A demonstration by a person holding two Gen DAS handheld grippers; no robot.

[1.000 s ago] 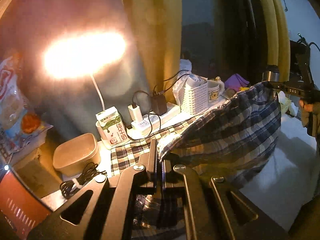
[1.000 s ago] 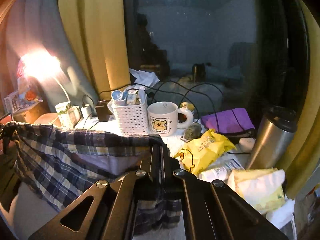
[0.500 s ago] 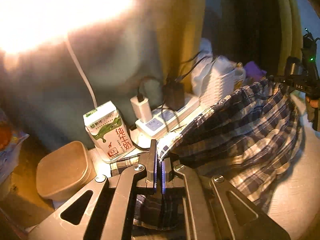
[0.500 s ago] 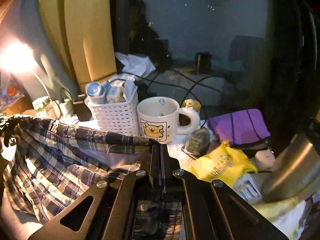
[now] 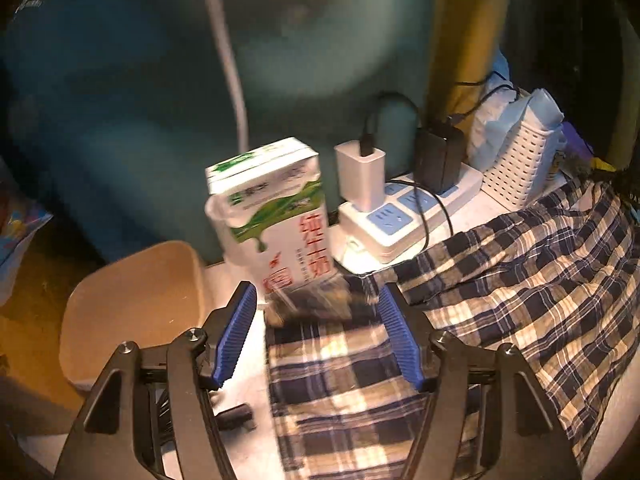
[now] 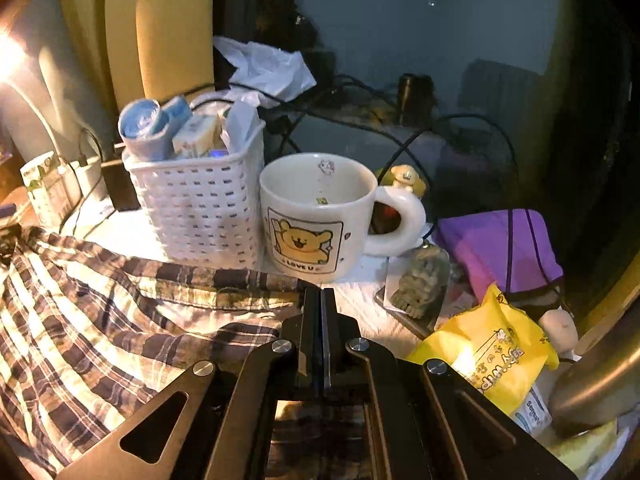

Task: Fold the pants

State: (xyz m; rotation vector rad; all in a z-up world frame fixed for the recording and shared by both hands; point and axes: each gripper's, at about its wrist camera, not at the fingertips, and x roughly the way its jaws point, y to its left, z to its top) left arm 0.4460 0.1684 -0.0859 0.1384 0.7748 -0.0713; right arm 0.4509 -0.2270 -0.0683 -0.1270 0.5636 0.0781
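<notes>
The plaid pants (image 5: 500, 280) are seen spread over the white table (image 5: 472, 216), one edge lying blurred between the blue pads (image 5: 236, 320) of the left gripper (image 5: 316, 300), whose jaws have just been opening and no longer press on the cloth. A milk carton (image 5: 276, 208) and a power strip (image 5: 404, 216) are shown clearly only in the left wrist view (the carton is small at the other view's edge). In the right wrist view, the right gripper (image 6: 320, 300) is clamped on the pants' hem before a bear mug (image 6: 320, 216) and white basket (image 6: 200, 208).
</notes>
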